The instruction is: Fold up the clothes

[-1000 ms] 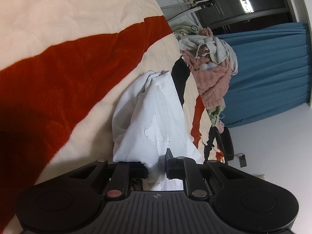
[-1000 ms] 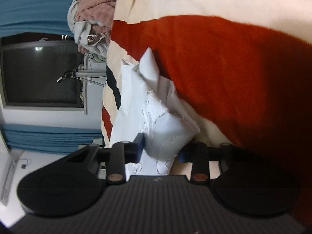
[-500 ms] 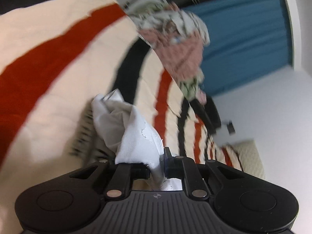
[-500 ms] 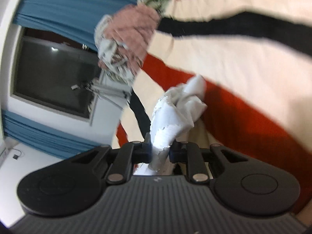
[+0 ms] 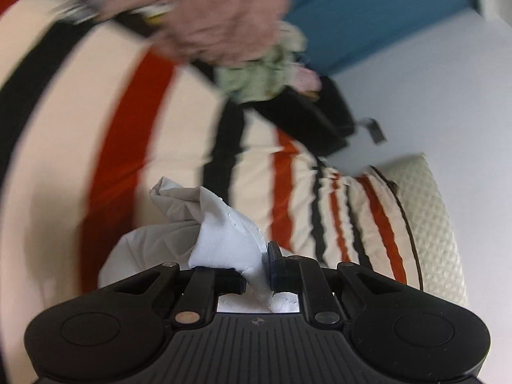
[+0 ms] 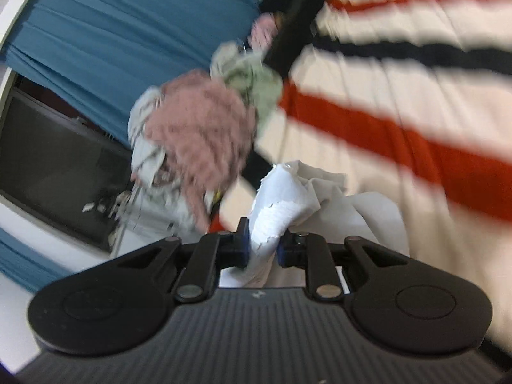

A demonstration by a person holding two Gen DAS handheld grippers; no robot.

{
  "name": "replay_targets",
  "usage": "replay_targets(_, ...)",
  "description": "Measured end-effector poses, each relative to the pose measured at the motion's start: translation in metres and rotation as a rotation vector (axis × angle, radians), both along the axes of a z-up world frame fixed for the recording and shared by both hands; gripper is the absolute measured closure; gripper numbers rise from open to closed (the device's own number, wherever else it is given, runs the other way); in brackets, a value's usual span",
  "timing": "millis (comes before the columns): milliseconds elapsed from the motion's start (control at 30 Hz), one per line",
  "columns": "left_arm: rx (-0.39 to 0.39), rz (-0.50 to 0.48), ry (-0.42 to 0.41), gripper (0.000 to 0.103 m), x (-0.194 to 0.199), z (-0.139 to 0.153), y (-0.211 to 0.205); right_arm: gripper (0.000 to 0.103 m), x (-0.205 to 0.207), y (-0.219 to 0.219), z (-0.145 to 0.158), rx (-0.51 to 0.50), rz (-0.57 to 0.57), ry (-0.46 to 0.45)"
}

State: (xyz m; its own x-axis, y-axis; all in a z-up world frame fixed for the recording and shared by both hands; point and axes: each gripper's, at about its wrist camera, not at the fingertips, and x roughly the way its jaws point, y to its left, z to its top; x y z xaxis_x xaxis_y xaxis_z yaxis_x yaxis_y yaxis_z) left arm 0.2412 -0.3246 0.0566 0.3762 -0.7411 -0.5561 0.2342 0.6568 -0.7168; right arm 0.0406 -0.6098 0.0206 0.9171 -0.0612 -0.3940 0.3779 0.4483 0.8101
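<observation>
Both wrist views look forward over their own fingers, close above the striped blanket (image 5: 179,134). The left faces the cream pillow (image 5: 435,224), the right the window (image 6: 54,163); both share the clothes pile (image 6: 204,137) and blue curtain (image 5: 368,9).

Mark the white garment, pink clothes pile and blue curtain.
white garment (image 5: 224,243), left wrist view, bunched fabric above the fingers.
pink clothes pile (image 6: 198,128), right wrist view, middle of the heap.
blue curtain (image 6: 112,25), right wrist view, pleated middle.

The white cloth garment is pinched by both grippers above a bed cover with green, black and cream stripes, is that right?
Not quite: the striped bed cover is red, black and cream, not green. Both wrist views show it. The rest holds: the left gripper and right gripper each pinch the white cloth garment.
</observation>
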Motion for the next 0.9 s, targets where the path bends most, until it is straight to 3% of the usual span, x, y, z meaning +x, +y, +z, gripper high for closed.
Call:
replay_targets(167,-0.058,-0.006,-0.145,0.089,0.049,-0.007,-0.064,0.083,0.057,-0.054,0.011,-0.173,-0.037,-0.075)
replay_targets(267,-0.026,-0.016,-0.197,0.089,0.062,-0.048,-0.087,0.083,0.066,-0.058,-0.029,-0.25,-0.048,-0.054)
replay_targets(333,0.037,-0.049,-0.219,0.089,0.059,-0.09,-0.09,0.083,0.067,-0.055,-0.07,-0.242,-0.04,0.018)
replay_targets(467,0.156,-0.093,-0.142,0.089,0.043,-0.158,-0.079,0.083,0.051,-0.039,-0.141,-0.148,0.004,0.175)
replay_targets(533,0.205,-0.11,-0.15,0.085,0.028,-0.172,-0.074,0.082,0.036,-0.029,-0.159,-0.122,0.006,0.186)
replay_targets(667,0.27,-0.135,-0.19,0.081,-0.006,-0.152,-0.069,0.079,0.018,-0.013,-0.158,-0.083,-0.003,0.26)
replay_targets(767,0.324,-0.173,-0.268,0.078,-0.037,-0.119,-0.065,0.078,0.007,0.001,-0.13,-0.114,0.021,0.315)
replay_targets(900,0.328,-0.194,-0.342,0.073,-0.081,-0.065,-0.049,0.079,-0.021,0.025,-0.076,-0.213,0.057,0.293)
